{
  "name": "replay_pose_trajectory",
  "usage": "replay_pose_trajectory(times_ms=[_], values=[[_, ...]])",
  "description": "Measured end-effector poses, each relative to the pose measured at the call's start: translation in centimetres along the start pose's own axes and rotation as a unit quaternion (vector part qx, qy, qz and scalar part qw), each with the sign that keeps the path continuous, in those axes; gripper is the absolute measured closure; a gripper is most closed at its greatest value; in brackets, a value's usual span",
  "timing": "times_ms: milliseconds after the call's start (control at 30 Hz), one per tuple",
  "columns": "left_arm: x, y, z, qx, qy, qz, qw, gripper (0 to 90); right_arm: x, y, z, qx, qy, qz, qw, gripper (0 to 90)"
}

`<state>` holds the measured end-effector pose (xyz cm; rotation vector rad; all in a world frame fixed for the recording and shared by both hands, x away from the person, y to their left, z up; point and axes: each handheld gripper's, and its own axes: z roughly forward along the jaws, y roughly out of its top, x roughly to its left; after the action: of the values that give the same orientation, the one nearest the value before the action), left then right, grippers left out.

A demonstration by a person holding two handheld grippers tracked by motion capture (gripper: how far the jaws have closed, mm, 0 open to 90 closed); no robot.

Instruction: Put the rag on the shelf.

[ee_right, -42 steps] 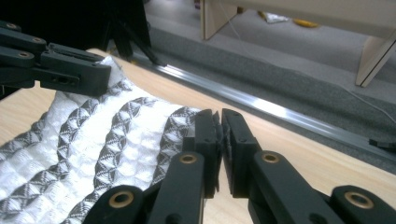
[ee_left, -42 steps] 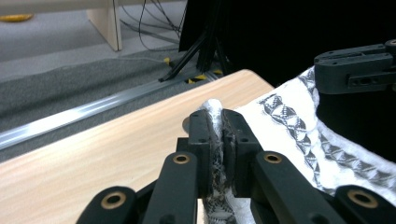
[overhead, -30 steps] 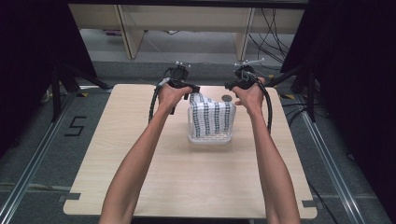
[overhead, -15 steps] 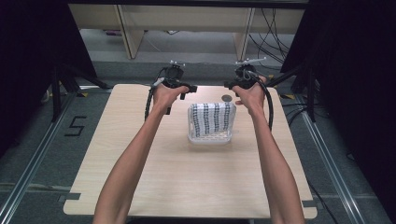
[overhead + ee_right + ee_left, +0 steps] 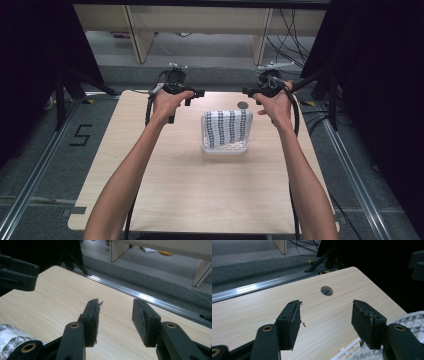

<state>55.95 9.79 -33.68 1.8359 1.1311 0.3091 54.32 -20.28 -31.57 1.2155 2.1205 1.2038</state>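
Note:
A white cloth with a black pattern [image 5: 226, 127] lies draped over a white plastic basket [image 5: 223, 149] in the middle of the wooden table [image 5: 200, 200]. My left gripper [image 5: 192, 97] hovers at the basket's far left, my right gripper [image 5: 251, 92] at its far right, both clear of the cloth. In the left gripper view the left gripper [image 5: 327, 315] has just been opening, with bare table between its jaws. The right gripper [image 5: 116, 312] has likewise just been opening and holds nothing. Corners of the cloth [image 5: 412, 320] [image 5: 10, 340] show beside the jaws.
A round hole [image 5: 243, 105] [image 5: 326, 290] sits in the table just behind the basket. Aluminium rails [image 5: 30, 175] run along the floor on both sides. Cables [image 5: 295, 30] and shelf legs stand beyond the far edge.
Both grippers have let go of the cloth's far corners, opened, and drawn up and apart from the basket. The cloth has settled onto the basket.

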Motion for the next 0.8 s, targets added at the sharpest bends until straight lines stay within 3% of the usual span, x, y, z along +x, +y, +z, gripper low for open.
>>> replay_pose_trajectory(times_ms=[200,267,300,467,567,600,633,733,800], values=[[0.1,-0.3,-0.8,-0.003,0.003,0.001,1.0000,36.5,-0.1,-0.3,-0.8,-0.010,0.010,-0.012,0.9998,55.9],[0.0,-0.4,-1.1,-0.003,-0.004,0.000,1.0000,35.7,0.1,-0.4,-1.1,-0.012,0.019,-0.002,0.9998,55.0],[0.0,-0.4,-1.3,0.001,-0.009,0.005,1.0000,35.4,0.3,-0.5,-1.3,-0.011,0.021,0.005,0.9997,54.6],[-0.7,-0.9,-2.0,0.001,-0.007,0.021,0.9998,33.0,0.5,-0.8,-1.8,-0.019,0.036,-0.004,0.9992,51.3],[-1.0,-1.1,-2.5,0.000,-0.009,0.023,0.9997,30.6,0.7,-1.0,-2.1,-0.016,0.033,0.008,0.9993,48.1],[-1.0,-1.1,-2.7,0.001,-0.011,0.026,0.9996,29.8,0.5,-1.1,-2.2,-0.019,0.031,-0.006,0.9993,46.7],[-1.2,-1.2,-2.8,-0.002,-0.008,0.026,0.9996,29.4,0.6,-1.1,-2.4,-0.017,0.033,0.006,0.9993,45.9],[-1.4,-1.4,-3.3,0.001,-0.007,0.033,0.9994,27.1,0.8,-1.2,-3.0,-0.017,0.033,0.009,0.9993,43.3],[-1.6,-1.5,-3.5,0.000,-0.010,0.036,0.9993,26.4,0.8,-1.3,-3.1,-0.024,0.037,-0.003,0.9990,42.0]])
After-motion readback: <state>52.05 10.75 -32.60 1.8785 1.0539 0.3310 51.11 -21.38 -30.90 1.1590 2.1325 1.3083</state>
